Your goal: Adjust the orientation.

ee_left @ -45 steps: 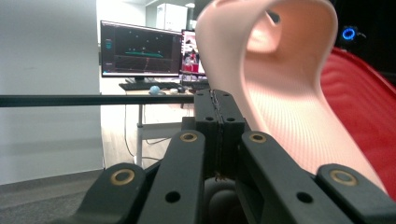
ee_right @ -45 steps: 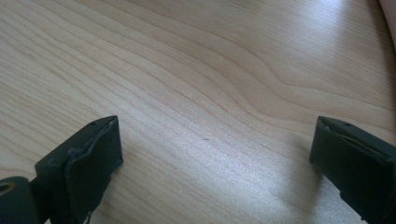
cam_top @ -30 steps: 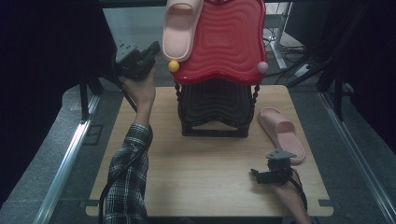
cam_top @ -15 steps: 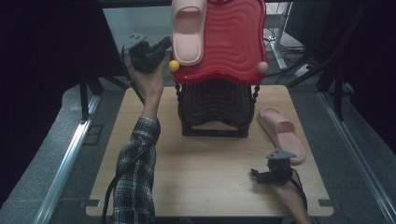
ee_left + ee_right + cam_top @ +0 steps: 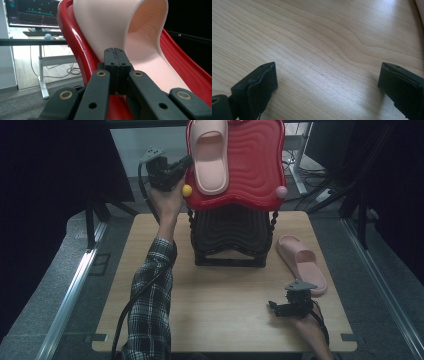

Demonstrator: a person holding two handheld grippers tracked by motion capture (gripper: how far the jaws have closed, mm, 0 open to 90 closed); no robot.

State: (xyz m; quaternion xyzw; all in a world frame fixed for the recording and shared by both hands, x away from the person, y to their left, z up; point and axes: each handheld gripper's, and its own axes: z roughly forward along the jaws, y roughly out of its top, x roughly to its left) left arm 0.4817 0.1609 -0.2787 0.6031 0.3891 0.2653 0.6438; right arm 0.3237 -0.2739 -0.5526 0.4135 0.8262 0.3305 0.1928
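Note:
A pink slipper [image 5: 210,155] lies toe-down on the wavy red top shelf [image 5: 255,165] of a black rack [image 5: 232,232] at the back of the table. My left gripper [image 5: 186,162] is raised at the shelf's left side, shut on the slipper's edge. In the left gripper view the jaws [image 5: 115,53] are pressed together against the pink slipper [image 5: 112,25], with the red shelf [image 5: 67,30] beneath it. A second pink slipper [image 5: 302,265] lies flat on the table at the right. My right gripper [image 5: 274,307] rests low just in front of it, open [image 5: 327,82] over bare wood.
The wooden table [image 5: 150,285] has free room left and front of the rack. A yellow ball [image 5: 187,190] and a pink ball [image 5: 281,192] cap the rack's posts. A monitor [image 5: 30,12] on a desk stands beyond the table.
My left gripper has carried the slipper rightward, from overhanging the shelf's left edge to lying on the red shelf. The right gripper has stayed put.

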